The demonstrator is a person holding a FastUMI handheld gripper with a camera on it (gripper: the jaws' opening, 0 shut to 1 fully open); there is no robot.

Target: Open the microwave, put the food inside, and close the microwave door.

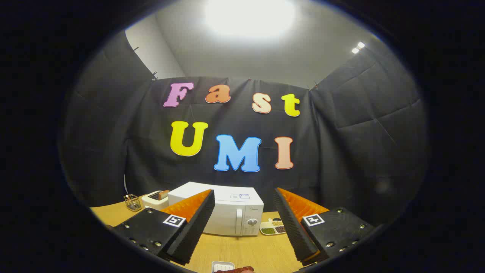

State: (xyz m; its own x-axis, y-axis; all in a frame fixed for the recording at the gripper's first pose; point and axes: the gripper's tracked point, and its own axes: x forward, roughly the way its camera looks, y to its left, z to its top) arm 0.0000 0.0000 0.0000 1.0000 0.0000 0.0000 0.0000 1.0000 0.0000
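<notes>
A white microwave (227,212) stands on the wooden table (246,250) beyond my fingers, its door shut, with the handle and a round dial on its right side. My gripper (242,223) is open and held above the table, with nothing between its fingers. Just below the fingers, at the near edge of the table, lies a small white tray (222,265) with a piece of reddish-brown food (237,269) on it, partly cut off from view.
A white toaster (156,199) and a small wire basket (132,202) stand to the left of the microwave. A divided dish with green and brown contents (273,227) lies to the right of the microwave. Black cloth walls close the booth behind.
</notes>
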